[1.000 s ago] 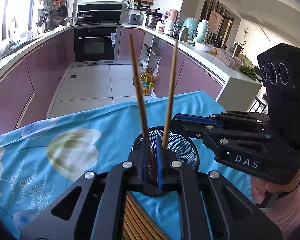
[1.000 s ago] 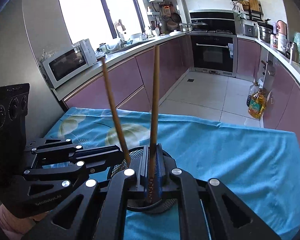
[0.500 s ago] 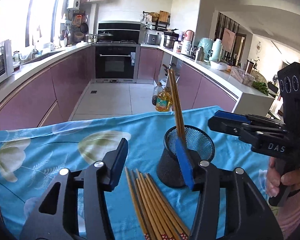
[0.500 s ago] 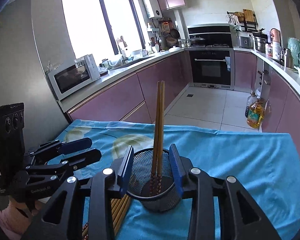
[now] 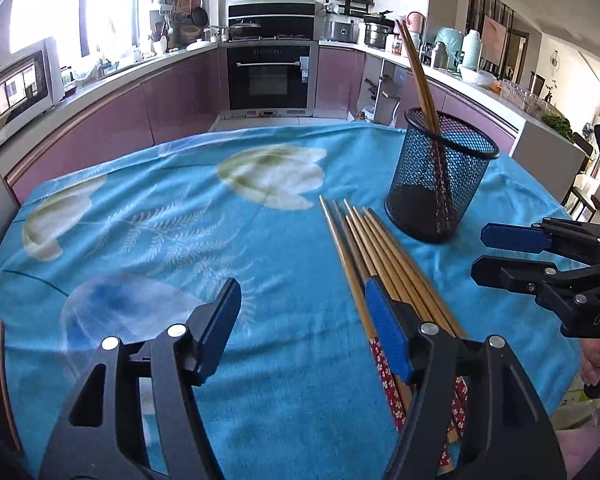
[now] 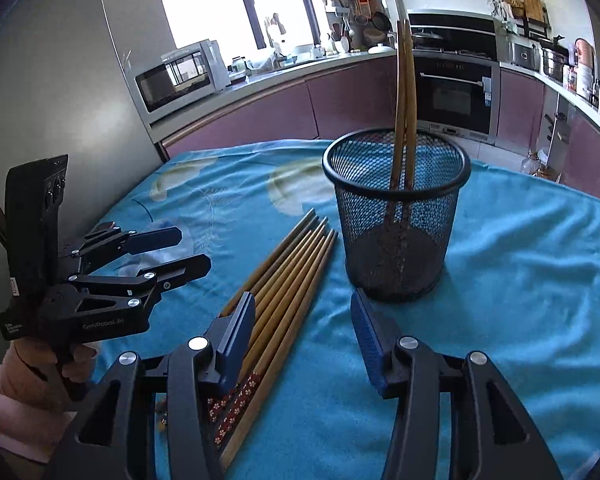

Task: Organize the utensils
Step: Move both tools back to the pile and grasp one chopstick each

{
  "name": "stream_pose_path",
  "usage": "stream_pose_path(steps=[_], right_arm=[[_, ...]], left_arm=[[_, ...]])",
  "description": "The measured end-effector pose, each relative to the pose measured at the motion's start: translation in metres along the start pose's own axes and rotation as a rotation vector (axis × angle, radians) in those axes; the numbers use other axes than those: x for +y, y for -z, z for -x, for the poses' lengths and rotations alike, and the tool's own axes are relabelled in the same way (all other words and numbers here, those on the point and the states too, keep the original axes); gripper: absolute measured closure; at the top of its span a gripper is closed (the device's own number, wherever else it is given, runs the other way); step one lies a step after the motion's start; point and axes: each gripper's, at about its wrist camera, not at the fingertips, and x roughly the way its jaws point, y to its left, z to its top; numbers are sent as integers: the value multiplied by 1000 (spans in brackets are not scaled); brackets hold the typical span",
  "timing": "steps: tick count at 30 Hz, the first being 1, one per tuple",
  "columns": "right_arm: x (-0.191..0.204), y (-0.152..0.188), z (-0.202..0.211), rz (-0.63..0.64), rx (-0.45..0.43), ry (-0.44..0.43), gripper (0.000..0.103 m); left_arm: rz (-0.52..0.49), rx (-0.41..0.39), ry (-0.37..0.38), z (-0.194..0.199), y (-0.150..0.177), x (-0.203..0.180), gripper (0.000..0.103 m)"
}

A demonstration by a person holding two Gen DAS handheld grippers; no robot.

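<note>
I see both tongs, left gripper (image 5: 306,330) and right gripper (image 6: 304,338), just opening, empty; two chopsticks (image 6: 404,92) stand in the mesh cup (image 6: 396,216) at twelve o'clock.

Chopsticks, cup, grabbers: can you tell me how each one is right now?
Two chopsticks: standing in the cup, leaning on its rim.
Chopstick pile: lying flat on the cloth beside the cup.
Mesh cup: upright on the blue cloth.
Left gripper: jaws just opened, holding nothing.
Right gripper: jaws just opened, holding nothing.
</note>
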Motion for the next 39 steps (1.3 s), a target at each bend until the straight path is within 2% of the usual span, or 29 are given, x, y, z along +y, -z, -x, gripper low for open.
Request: stream_pose_path(steps=[12,35,39], right_arm=[[3,18,-18,-23,62,82,57],[15,15,-30,23,97,144,62],[19,14,-36,32,107,143,68]], left_arm=[[-33,73,13,-20,13,-15,42],[-90,104,19,-30,12,-30,49],[-71,123,37,-35,12,-27,58]])
